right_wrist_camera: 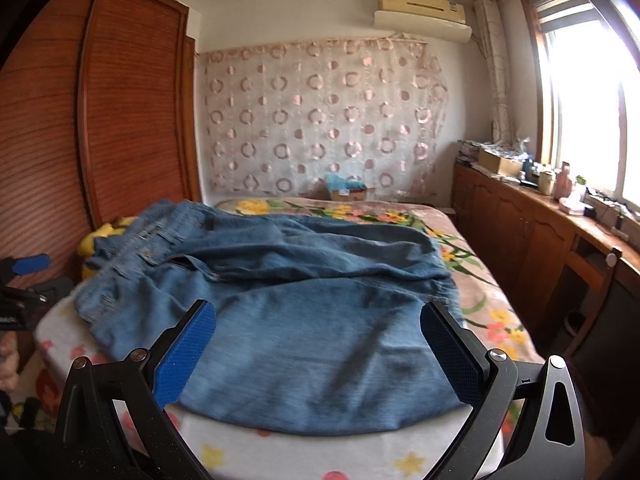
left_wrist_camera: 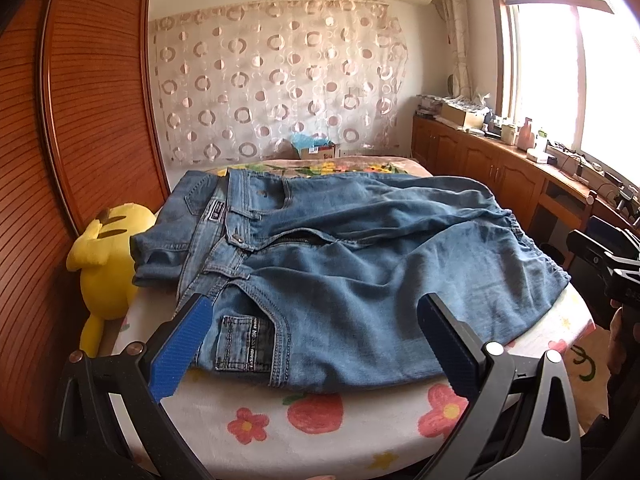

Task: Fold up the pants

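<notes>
Blue denim pants (left_wrist_camera: 340,264) lie spread on a bed (left_wrist_camera: 320,432), waistband to the left, fly open, legs folded back to an elastic cuff edge at the right. They also show in the right wrist view (right_wrist_camera: 320,320). My left gripper (left_wrist_camera: 316,320) is open and empty, hovering over the near waistband and pocket label. My right gripper (right_wrist_camera: 320,332) is open and empty, above the near leg end. The right gripper's body shows at the right edge of the left wrist view (left_wrist_camera: 608,264); the left gripper shows at the left edge of the right wrist view (right_wrist_camera: 24,268).
A yellow plush toy (left_wrist_camera: 108,264) lies on the bed left of the pants, against a wooden wardrobe (left_wrist_camera: 80,140). A cardboard box (left_wrist_camera: 316,150) sits at the bed's far end. A wooden cabinet (left_wrist_camera: 500,168) with clutter runs along the right under the window.
</notes>
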